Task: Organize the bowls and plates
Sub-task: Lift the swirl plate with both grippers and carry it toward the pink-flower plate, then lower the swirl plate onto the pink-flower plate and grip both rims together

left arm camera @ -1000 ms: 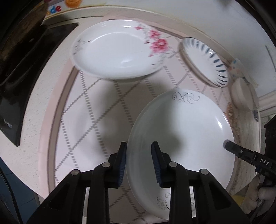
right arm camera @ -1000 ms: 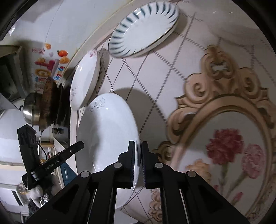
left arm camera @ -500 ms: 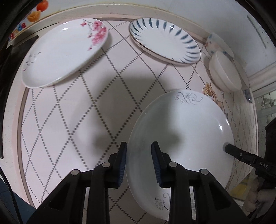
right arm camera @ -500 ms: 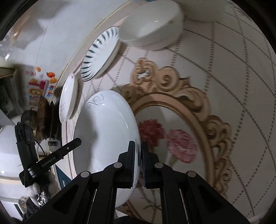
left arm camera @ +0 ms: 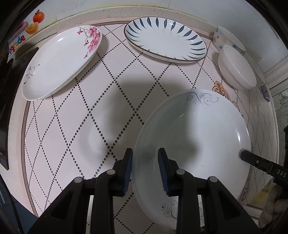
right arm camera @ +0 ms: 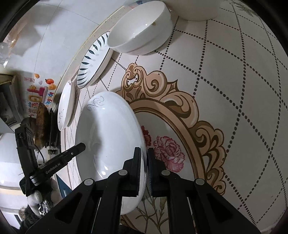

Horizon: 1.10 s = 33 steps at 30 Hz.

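Observation:
A large white plate with grey scrollwork (left arm camera: 198, 136) hangs just above the patterned table mat (left arm camera: 75, 115), casting a shadow to its left. My left gripper (left arm camera: 145, 158) is shut on its near rim, one blue pad under the edge and one on top. My right gripper (right arm camera: 143, 154) is shut on the opposite rim (right arm camera: 142, 144); its tip (left arm camera: 242, 154) shows in the left wrist view. A pink-blossom plate (left arm camera: 59, 63) and a blue-leaf plate (left arm camera: 165, 39) lie at the back. A white bowl (left arm camera: 235, 68) and a spotted bowl (left arm camera: 225, 37) stand at the back right.
A black stovetop (left arm camera: 7, 90) borders the mat on the left, and a white wall (left arm camera: 180, 9) runs behind the dishes. The mat's gold frame with a carnation (right arm camera: 169, 153) lies under the held plate's right side. The white bowl (right arm camera: 140, 32) sits beyond that frame.
Both grippers carried the white plate to the right along the table; the blossom plate slid left in view and the bowls came in. Over the last half second the movement is small.

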Tool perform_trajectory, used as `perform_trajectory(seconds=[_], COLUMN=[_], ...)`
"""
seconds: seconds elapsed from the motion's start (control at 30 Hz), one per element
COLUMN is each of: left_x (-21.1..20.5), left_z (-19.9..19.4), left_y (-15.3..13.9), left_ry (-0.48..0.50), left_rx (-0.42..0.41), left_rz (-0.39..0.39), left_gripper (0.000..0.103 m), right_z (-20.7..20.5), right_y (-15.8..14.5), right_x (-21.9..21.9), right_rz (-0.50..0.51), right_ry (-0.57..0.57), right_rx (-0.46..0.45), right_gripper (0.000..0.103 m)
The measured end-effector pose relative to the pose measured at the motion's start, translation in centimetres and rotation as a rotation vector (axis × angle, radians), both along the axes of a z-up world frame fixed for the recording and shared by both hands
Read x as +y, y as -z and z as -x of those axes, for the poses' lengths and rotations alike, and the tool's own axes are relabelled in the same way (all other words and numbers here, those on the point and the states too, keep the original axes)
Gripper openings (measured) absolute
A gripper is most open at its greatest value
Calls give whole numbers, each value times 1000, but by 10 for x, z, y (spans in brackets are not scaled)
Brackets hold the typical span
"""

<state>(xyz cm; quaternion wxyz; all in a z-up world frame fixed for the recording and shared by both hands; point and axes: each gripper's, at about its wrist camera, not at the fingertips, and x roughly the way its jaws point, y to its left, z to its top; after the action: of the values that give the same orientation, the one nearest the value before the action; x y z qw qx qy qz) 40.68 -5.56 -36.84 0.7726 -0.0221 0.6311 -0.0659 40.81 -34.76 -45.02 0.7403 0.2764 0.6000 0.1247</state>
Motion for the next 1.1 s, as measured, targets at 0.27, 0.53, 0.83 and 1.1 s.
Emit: perform_trajectory(seconds=[0.27,0.53,0.83,1.1], left_x=[-5,43,181,242], left_z=[-5,-12,-91,-156], left_y=[2,-71,-77,-19], left_ry=[5,-77,-305,-308], left_rx=[11,-102,-172,-102], left_rz=[-18,42,20,-64], left_gripper=[26,28,60,60], right_z=[-2,4,-74,-209], right_y=[-2,-31,-107,-56], right_x=[3,-10,94,240], right_rz=[8,21,-71,-42], right_ry=[6,45,-40,-158], right_rx=[11,68,-45,5], right_gripper=[8,13,55,55])
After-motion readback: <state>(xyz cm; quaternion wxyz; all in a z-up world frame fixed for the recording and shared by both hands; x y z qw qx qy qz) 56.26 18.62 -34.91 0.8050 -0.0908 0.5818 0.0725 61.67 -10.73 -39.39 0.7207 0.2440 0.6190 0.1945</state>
